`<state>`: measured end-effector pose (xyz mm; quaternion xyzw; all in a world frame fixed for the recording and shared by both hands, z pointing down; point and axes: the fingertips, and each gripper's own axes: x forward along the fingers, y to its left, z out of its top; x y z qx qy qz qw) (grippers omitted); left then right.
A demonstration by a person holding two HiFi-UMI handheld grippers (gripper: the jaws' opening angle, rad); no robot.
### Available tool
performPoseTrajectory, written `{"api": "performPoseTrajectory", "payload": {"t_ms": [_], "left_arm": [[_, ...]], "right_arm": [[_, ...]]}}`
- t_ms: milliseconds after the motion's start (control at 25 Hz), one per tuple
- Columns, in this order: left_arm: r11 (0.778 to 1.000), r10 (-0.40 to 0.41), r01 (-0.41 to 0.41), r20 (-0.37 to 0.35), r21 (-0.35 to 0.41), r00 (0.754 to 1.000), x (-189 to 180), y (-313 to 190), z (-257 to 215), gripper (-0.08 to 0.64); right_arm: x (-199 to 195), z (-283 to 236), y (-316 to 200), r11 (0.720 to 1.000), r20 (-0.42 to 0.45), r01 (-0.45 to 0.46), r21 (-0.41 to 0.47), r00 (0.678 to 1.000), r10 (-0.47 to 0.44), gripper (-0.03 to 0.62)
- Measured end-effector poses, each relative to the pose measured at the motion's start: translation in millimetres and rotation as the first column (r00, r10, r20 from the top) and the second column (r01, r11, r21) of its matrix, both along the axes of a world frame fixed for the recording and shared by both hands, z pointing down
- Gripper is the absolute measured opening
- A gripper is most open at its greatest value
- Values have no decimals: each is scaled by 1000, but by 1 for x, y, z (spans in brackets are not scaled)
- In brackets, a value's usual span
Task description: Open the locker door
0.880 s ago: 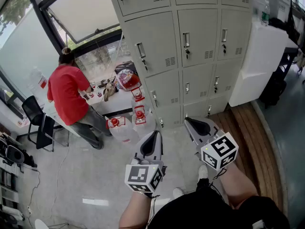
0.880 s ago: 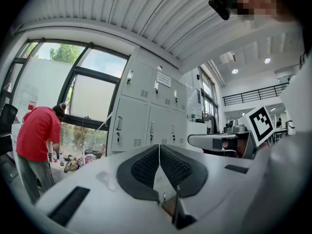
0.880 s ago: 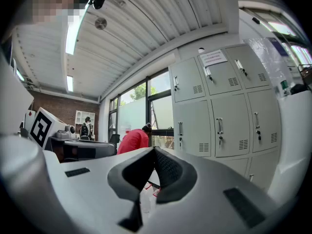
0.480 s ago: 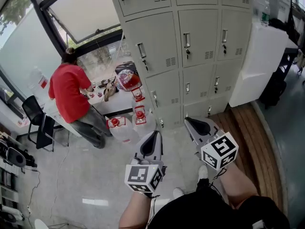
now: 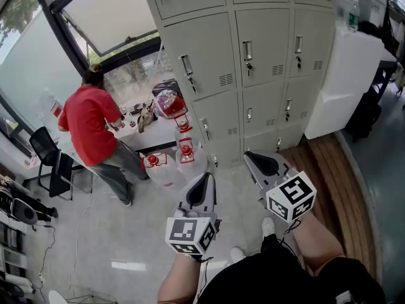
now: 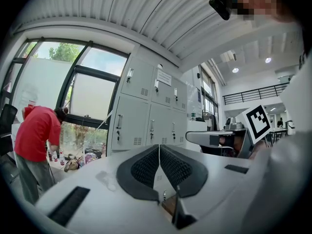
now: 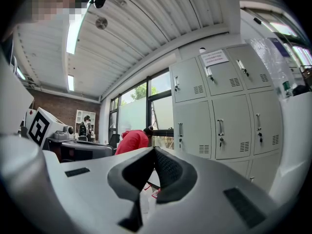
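Observation:
A wall of grey lockers [image 5: 253, 62] stands ahead, every door closed, each with a metal handle [image 5: 247, 50] and a key under it. The lockers [image 6: 146, 121] and the lockers [image 7: 229, 126] also fill the middle of both gripper views, some way off. My left gripper [image 5: 205, 179] is held low over the floor, shut with nothing between its pads [image 6: 146, 167]. My right gripper [image 5: 254, 160] hangs beside it, nearer the bottom lockers, shut and empty as well. Neither gripper touches a door.
A person in a red shirt [image 5: 88, 122] bends over a low table [image 5: 149, 138] left of the lockers, with red-topped water jugs [image 5: 183, 151] by it. A white cabinet [image 5: 345, 81] stands right of the lockers. A black chair [image 5: 47, 154] sits at the far left.
The person in red has stepped slightly and straightened. Both grippers have stayed almost still; the right one drifted a little.

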<state>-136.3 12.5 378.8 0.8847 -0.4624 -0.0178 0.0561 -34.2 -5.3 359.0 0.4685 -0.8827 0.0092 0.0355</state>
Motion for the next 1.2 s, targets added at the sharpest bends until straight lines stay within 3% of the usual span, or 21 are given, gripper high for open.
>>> {"api": "performPoseTrajectory", "payload": {"t_ms": [640, 1200], "left_arm": [[998, -60, 60, 26, -6, 998, 19, -37, -5, 20], [985, -169, 170, 23, -9, 985, 43, -89, -8, 20]], "right_arm": [[24, -10, -52, 999, 22, 46, 5, 999, -46, 54], [43, -6, -117, 988, 29, 154, -10, 988, -154, 54]]}}
